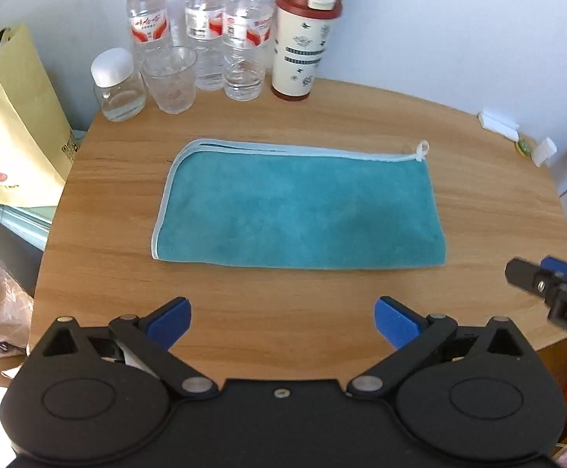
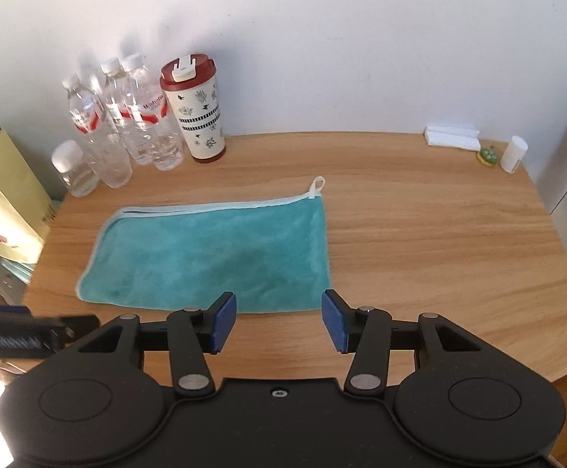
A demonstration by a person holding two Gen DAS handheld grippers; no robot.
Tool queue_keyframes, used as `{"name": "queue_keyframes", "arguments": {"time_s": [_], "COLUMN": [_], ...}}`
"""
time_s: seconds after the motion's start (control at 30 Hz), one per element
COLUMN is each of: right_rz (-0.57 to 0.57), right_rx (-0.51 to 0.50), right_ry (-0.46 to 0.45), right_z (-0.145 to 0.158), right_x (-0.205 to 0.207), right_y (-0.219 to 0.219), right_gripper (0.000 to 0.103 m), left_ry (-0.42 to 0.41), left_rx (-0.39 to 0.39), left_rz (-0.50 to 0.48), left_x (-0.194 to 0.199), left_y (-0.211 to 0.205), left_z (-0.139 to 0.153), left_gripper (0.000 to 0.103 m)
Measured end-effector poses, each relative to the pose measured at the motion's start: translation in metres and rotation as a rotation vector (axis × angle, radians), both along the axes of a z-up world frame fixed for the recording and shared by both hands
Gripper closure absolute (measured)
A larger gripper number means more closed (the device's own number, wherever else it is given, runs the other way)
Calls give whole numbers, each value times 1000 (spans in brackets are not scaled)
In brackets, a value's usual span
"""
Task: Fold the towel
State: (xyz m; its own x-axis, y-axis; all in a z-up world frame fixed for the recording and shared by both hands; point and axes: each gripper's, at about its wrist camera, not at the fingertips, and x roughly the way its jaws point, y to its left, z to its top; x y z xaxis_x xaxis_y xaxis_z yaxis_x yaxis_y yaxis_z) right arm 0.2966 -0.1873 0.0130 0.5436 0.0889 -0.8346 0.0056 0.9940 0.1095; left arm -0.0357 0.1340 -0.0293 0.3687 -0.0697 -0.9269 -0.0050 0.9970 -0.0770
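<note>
A teal towel (image 1: 299,210) lies flat, folded into a rectangle, in the middle of a wooden desk (image 1: 478,202). The left tool (image 1: 283,321) hovers near the towel's near edge, spread wide and empty. The right tool (image 2: 279,321) hovers beside it, partly spread, also empty. Water bottles (image 1: 205,27) and a lidded cup (image 1: 303,43) stand along the far edge.
</note>
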Motion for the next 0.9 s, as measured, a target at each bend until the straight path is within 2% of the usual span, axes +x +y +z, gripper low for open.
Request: {"name": "queue_keyframes", "arguments": {"time_s": [0.17, 0.4, 0.9], "right_rz": [-33, -10, -20], "right_rx": [-8, -16, -22], "right_ry": [-2, -1, 42], "right_z": [-3, -5, -20], "right_x": [-5, -8, -3], "right_y": [-3, -7, -27], "right_gripper": [49, 49, 49], "left_ry": [-14, -65, -95], "left_rx": [40, 119, 96], "left_rz": [-15, -10, 2], "left_x": [-8, -16, -18], "left_y": [-10, -23, -36], "left_z": [3, 12, 19], "left_gripper": [1, 1, 1]}}
